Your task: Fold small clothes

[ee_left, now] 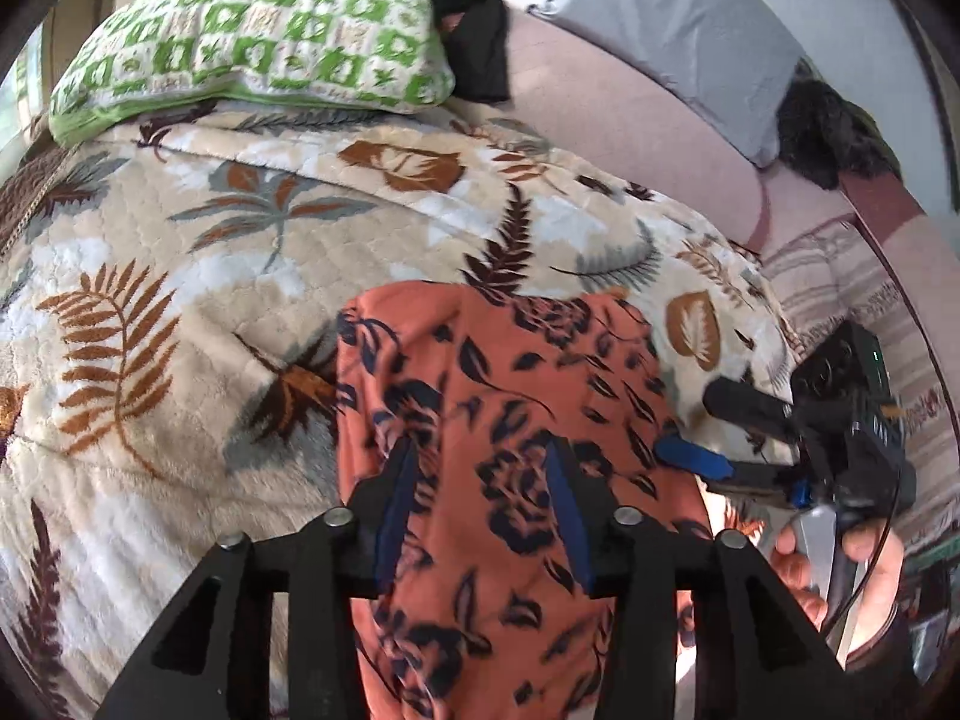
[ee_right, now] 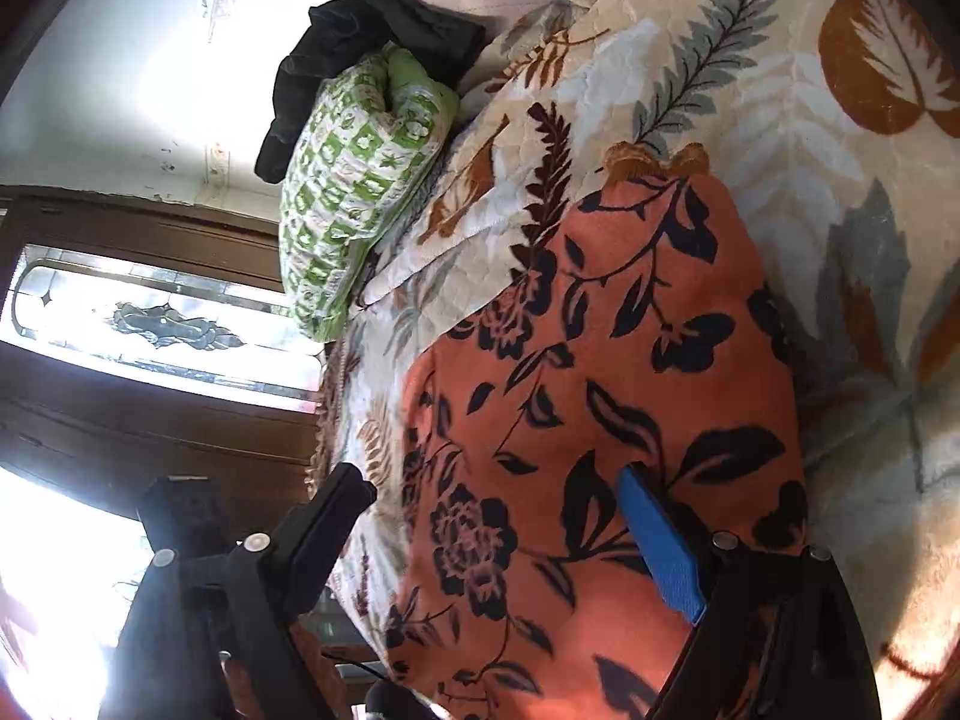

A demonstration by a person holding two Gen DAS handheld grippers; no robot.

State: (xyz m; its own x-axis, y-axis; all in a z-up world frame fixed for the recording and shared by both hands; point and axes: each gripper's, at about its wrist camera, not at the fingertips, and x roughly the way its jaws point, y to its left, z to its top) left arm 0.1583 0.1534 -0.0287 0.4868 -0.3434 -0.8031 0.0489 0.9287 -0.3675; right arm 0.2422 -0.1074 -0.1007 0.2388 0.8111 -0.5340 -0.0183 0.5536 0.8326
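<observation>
The orange floral garment [ee_left: 510, 420] is being left spread on the leaf-patterned blanket [ee_left: 180, 300], lower centre; the left hand-held gripper [ee_left: 480, 462] and right hand-held gripper [ee_right: 498, 480] are being held parted above it, gripping nothing.

Leaf-print blanket [ee_left: 180, 312] lies open and flat to the left of the orange floral garment [ee_left: 510, 420], free room there. Far left, green-white pillow [ee_left: 252, 42] with black cloth [ee_left: 474, 18] on top blocks the far edge. Far right, grey pillow [ee_left: 690, 30] and a dark furry thing [ee_left: 822, 132]. Right gripper [ee_left: 708, 432] and hand [ee_left: 840, 576] crowd the garment's right side.
</observation>
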